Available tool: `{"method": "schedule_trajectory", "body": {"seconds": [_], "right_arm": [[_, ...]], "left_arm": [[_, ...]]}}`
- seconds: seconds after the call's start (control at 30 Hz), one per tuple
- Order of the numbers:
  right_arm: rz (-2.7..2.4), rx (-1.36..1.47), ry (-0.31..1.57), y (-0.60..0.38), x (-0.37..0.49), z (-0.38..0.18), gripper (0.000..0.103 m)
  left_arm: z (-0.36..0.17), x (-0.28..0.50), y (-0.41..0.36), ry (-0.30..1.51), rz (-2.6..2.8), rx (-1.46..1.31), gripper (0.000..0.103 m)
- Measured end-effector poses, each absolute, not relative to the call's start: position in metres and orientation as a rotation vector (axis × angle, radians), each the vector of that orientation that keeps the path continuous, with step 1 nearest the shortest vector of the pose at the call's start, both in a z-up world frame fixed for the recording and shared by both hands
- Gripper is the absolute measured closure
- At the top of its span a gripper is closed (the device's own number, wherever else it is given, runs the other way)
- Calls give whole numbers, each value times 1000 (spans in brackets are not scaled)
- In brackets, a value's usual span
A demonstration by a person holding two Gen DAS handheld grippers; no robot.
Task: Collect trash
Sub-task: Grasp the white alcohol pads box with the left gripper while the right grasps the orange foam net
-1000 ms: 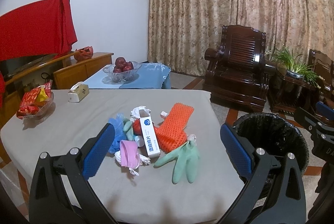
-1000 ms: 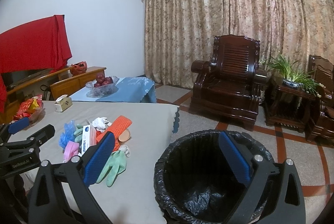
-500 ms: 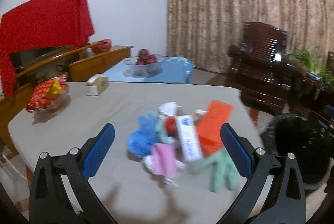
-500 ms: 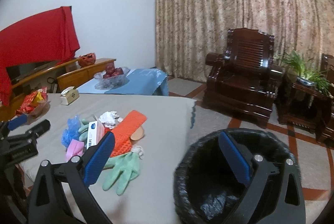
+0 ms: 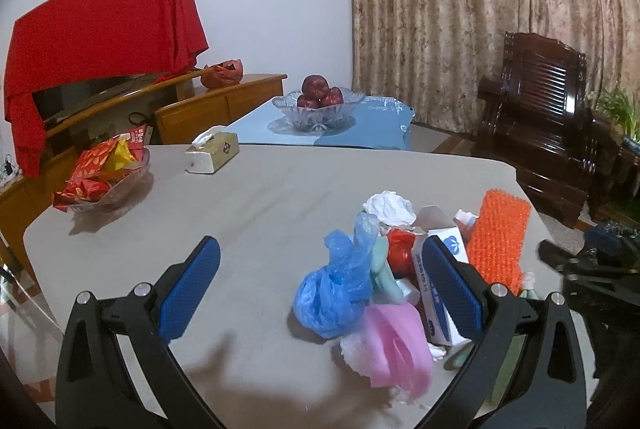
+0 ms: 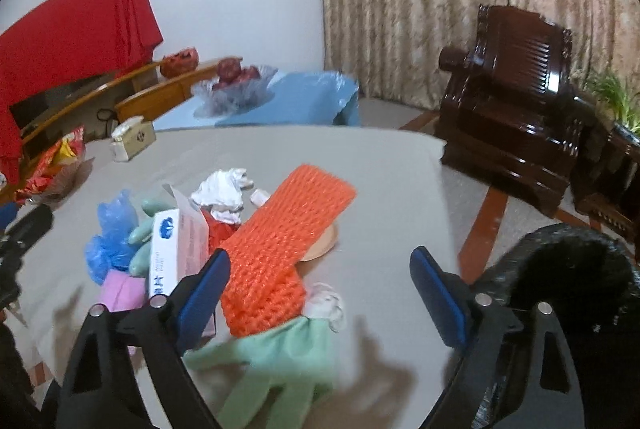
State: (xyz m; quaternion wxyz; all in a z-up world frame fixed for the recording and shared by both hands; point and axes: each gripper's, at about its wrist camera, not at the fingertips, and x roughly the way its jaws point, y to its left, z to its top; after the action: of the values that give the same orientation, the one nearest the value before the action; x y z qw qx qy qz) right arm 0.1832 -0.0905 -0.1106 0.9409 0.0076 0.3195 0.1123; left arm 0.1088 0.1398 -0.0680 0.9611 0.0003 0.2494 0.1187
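A pile of trash lies on the grey table [image 5: 280, 197]: a blue plastic bag [image 5: 332, 293], a pink wrapper [image 5: 394, 345], a white box [image 5: 436, 281], crumpled tissue [image 5: 390, 207], an orange foam net [image 6: 288, 229] and a green glove [image 6: 280, 361]. My left gripper [image 5: 320, 245] is open low over the table, the blue bag just ahead between its fingers and its right pad in front of the box. My right gripper [image 6: 320, 253] hovers over the net's near end and the glove. Its jaws are closing, but the pads touch nothing. A black-lined bin [image 6: 572, 269] stands off the table's right edge.
A tissue box [image 5: 212, 153] and a bowl of red snack packets [image 5: 104, 173] sit at the table's far left. Behind is a glass fruit bowl [image 5: 318, 105] on a blue table. A dark wooden armchair [image 6: 516, 101] stands to the right. A red cloth [image 5: 100, 29] hangs at left.
Both grippers moved forward and down toward the pile. The right gripper swung left from over the bin to over the net and glove, and its jaws narrowed slightly.
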Motion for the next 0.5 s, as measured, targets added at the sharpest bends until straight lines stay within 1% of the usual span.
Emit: {"method": "schedule_trajectory", "body": {"seconds": [0.17, 0.27, 0.33, 0.37, 0.4, 0.43, 0.47, 0.5], "right_arm": [[254, 12, 709, -74, 204, -126, 17], [278, 4, 740, -68, 212, -134, 28], [321, 23, 766, -67, 216, -138, 44], [347, 33, 775, -66, 217, -139, 49], [373, 38, 780, -66, 218, -139, 60], [399, 44, 779, -65, 217, -138, 70], [413, 38, 768, -65, 215, -136, 75], [419, 36, 762, -63, 214, -135, 84]], "left_arm": [[-75, 116, 147, 518, 244, -19, 5], [-78, 116, 151, 522, 242, -18, 5], [-80, 116, 152, 525, 241, -20, 5], [-80, 117, 152, 528, 240, -24, 5], [-81, 117, 152, 532, 235, -31, 5], [-81, 118, 151, 534, 231, -35, 5], [-81, 118, 150, 534, 227, -36, 5], [-80, 118, 148, 534, 222, -34, 5]]}}
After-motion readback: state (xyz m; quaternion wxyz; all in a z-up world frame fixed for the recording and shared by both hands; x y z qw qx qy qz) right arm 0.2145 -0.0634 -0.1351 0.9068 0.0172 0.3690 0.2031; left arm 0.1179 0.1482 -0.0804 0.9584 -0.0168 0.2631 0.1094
